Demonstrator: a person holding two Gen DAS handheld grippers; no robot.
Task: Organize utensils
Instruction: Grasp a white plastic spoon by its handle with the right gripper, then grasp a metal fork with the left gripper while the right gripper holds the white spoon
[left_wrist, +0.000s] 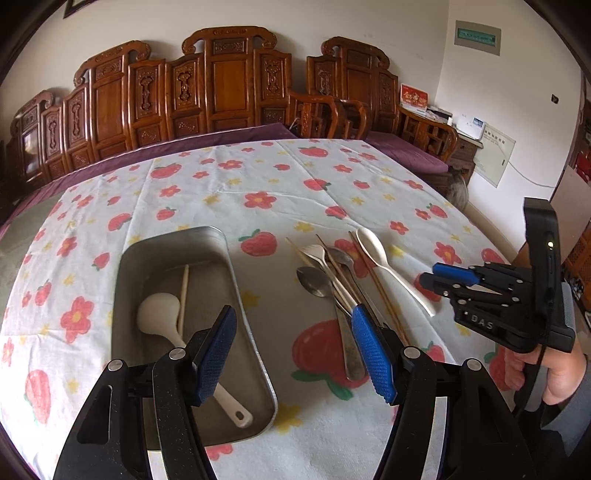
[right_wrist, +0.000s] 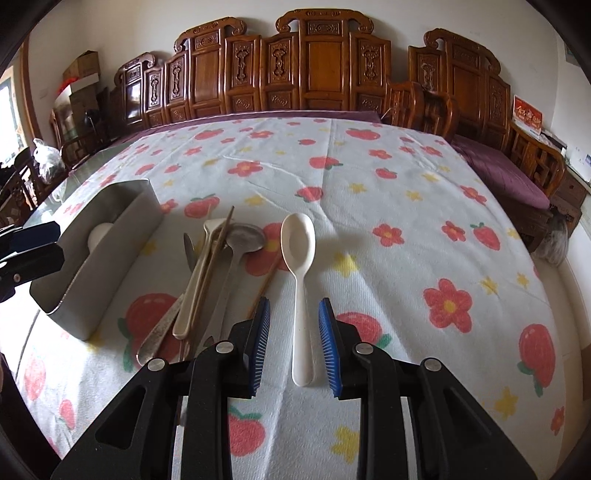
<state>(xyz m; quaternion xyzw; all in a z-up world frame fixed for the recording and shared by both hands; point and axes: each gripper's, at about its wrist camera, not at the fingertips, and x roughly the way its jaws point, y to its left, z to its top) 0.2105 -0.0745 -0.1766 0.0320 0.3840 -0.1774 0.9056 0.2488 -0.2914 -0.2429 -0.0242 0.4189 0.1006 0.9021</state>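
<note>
A metal tray (left_wrist: 236, 284) sits on the strawberry tablecloth and holds a white spoon (left_wrist: 162, 314) and one chopstick (left_wrist: 183, 295). To its right lies a pile of metal spoons (left_wrist: 314, 282), a cream spoon and chopsticks (left_wrist: 380, 280). A separate white spoon (right_wrist: 297, 251) lies beside the pile. My left gripper (left_wrist: 295, 350) is open and empty, above the tray's right edge. My right gripper (right_wrist: 295, 347) is open, its fingers on either side of the white spoon's handle. The right gripper also shows in the left wrist view (left_wrist: 443, 277). The tray shows at the left of the right wrist view (right_wrist: 110, 236).
The tablecloth (right_wrist: 369, 166) covers a wide table. Carved wooden benches (left_wrist: 229, 81) with purple cushions (right_wrist: 498, 166) stand behind it. The table's right edge (right_wrist: 554, 280) drops off near the wall.
</note>
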